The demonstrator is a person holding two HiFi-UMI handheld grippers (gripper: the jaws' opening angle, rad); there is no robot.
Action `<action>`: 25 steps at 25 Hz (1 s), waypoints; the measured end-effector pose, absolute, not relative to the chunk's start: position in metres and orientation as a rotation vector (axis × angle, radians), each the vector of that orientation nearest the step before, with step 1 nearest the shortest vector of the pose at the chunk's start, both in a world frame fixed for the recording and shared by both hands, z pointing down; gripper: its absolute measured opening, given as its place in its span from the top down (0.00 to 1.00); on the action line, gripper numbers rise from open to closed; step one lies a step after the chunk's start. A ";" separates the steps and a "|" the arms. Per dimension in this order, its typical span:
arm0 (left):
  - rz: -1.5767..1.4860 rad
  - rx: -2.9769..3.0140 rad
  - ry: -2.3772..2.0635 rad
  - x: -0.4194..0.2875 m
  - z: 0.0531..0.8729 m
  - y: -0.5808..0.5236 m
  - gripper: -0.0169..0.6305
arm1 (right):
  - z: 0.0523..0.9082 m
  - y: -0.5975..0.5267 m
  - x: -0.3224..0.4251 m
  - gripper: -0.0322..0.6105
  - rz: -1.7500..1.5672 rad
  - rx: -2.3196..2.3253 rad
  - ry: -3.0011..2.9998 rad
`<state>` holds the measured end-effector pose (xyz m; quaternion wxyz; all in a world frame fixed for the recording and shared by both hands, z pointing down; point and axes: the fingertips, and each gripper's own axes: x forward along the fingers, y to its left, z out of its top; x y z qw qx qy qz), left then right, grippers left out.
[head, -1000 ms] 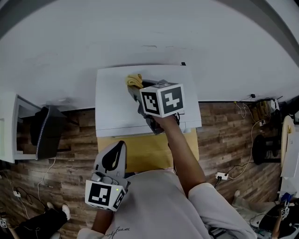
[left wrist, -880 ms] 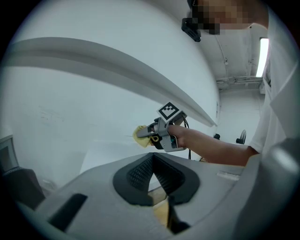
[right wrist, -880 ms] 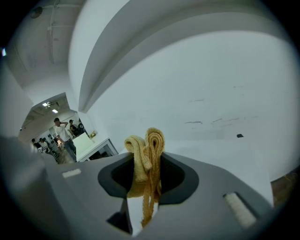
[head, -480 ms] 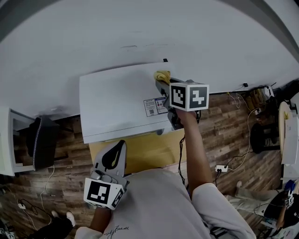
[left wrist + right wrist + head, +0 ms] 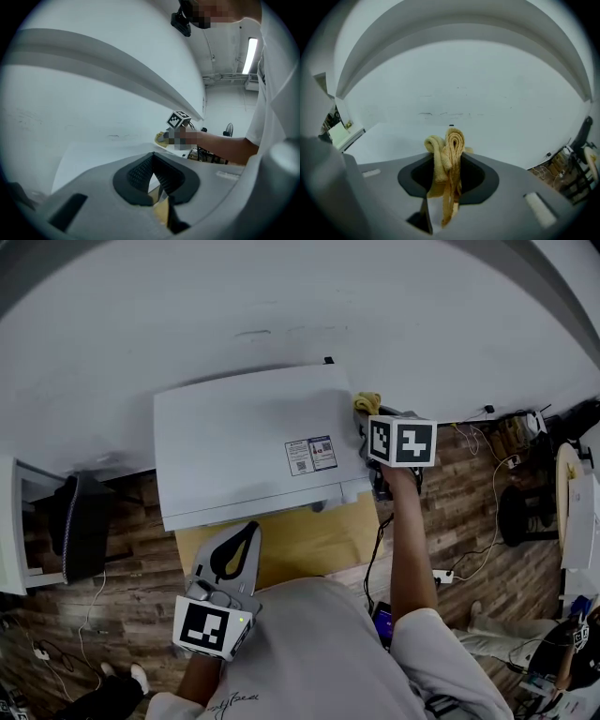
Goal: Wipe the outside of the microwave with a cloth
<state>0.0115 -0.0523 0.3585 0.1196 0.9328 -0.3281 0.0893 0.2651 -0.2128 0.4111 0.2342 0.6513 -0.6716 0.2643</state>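
Head view puts the cloth (image 5: 367, 402) right at the rear right corner of the microwave (image 5: 244, 437). The likeliest trouble, as I judge it, is a stroke that runs off the casing and wipes air. A fold could also snag on that corner and drag out of the grip. The right gripper (image 5: 365, 418) has its jaws clamped on a bunched, doubled-over wad of the yellow fabric. Only a short tuft pokes past the jaw tips, so a hard press might rub the jaws themselves against the white shell.

Another risk is the microwave sliding on the table (image 5: 300, 545), since nothing braces it. The left gripper (image 5: 246, 529) hangs well apart from the work, low over the table's front edge, jaws closed together on nothing (the left gripper view shows only table colour behind the meeting pads). A dark cable (image 5: 373, 549) runs down just beside the microwave's right side and could catch on a gripper moving down that face.

Right gripper view shows the cloth standing upright between the jaws. The microwave's top spreads out to its lower left and bare wall lies beyond. I cannot tell whether the fabric actually touches the corner.
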 end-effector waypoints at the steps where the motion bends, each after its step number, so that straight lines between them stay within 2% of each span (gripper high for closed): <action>1: 0.258 2.725 -0.961 0.011 0.358 -0.053 0.99 | 0.415 -0.212 0.267 0.75 0.719 1.786 -1.822; 25: 0.227 2.670 -1.008 -0.010 0.363 -0.061 0.99 | 0.423 -0.215 0.235 0.75 0.740 1.791 -1.824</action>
